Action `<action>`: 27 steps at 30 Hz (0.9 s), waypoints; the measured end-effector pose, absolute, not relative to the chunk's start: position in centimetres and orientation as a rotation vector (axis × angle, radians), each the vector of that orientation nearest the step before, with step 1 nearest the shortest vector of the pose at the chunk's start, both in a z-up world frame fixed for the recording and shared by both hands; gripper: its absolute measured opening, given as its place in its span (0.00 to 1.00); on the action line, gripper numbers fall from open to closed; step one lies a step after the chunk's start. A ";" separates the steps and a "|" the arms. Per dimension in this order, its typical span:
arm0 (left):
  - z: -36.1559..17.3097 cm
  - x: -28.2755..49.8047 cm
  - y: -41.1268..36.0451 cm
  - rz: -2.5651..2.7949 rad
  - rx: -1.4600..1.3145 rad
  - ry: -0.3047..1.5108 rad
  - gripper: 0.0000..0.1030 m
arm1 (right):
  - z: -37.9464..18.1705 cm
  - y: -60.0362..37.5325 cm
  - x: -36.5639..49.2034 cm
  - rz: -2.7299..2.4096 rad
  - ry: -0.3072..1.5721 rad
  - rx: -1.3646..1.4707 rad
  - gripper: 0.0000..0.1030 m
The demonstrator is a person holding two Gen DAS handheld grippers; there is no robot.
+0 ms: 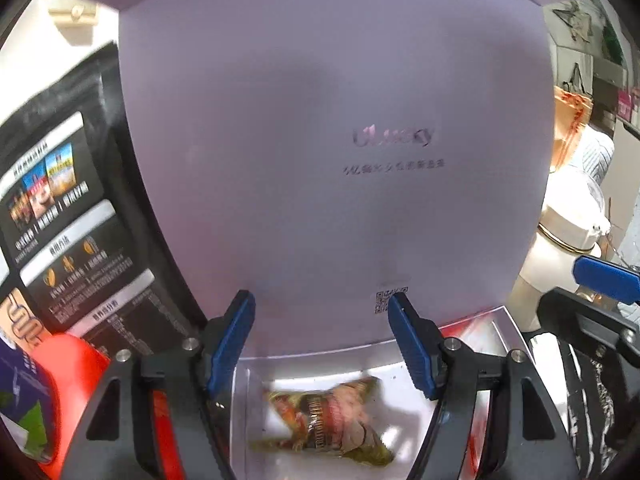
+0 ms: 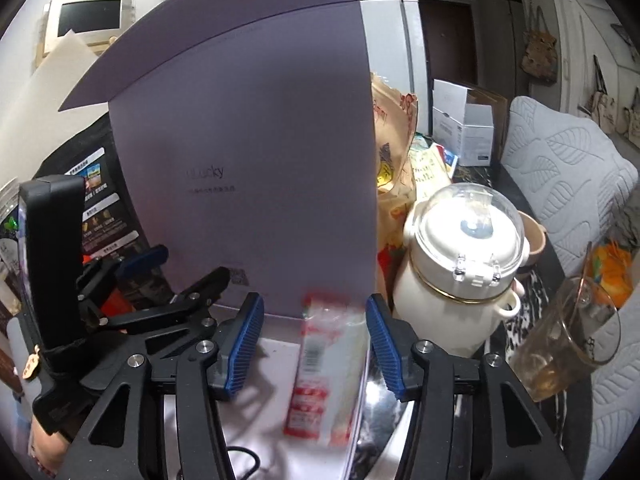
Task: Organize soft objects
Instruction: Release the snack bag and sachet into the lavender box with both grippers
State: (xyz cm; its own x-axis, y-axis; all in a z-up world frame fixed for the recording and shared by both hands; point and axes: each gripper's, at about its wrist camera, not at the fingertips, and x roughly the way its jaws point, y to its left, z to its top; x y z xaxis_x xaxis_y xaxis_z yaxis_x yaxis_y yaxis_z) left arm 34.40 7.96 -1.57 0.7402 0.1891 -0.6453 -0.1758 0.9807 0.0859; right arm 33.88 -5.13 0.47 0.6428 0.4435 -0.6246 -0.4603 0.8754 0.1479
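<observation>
A lilac box stands with its lid (image 1: 320, 140) raised upright; the lid also fills the right wrist view (image 2: 248, 160). A crumpled colourful snack packet (image 1: 332, 420) lies on the box's white floor (image 1: 400, 380), below and between the fingers of my open left gripper (image 1: 322, 336). A red and white packet (image 2: 324, 372), blurred, lies at the box's right edge between the fingers of my open right gripper (image 2: 314, 344). Neither gripper touches a packet. The left gripper shows at the left of the right wrist view (image 2: 176, 276).
A black printed bag (image 1: 68, 232) and red items (image 1: 76, 364) stand left of the box. A cream lidded pot (image 2: 460, 276), a glass cup (image 2: 568, 336), snack bags (image 2: 400, 152), a white carton (image 2: 464, 128) and a grey quilted cushion (image 2: 568, 168) crowd the right.
</observation>
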 end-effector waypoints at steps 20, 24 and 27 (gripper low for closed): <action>1.6 33.1 7.0 0.233 0.001 0.695 0.75 | 1.3 -6.1 33.0 0.512 0.701 -0.006 0.61; 2.9 32.2 6.5 0.233 0.004 0.678 0.75 | 2.0 -6.6 32.4 0.510 0.694 -0.002 0.61; 4.5 31.0 6.0 0.231 0.002 0.656 0.75 | 3.0 -7.0 31.6 0.503 0.677 -0.004 0.61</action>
State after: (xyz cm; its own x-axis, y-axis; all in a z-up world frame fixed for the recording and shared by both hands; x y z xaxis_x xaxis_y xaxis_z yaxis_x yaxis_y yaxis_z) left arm 30.97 5.99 4.51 0.7678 0.2133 -0.6041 -0.2118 0.9744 0.0749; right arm 31.61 -7.00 3.00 0.6647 0.4442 -0.6007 -0.4465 0.8809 0.1572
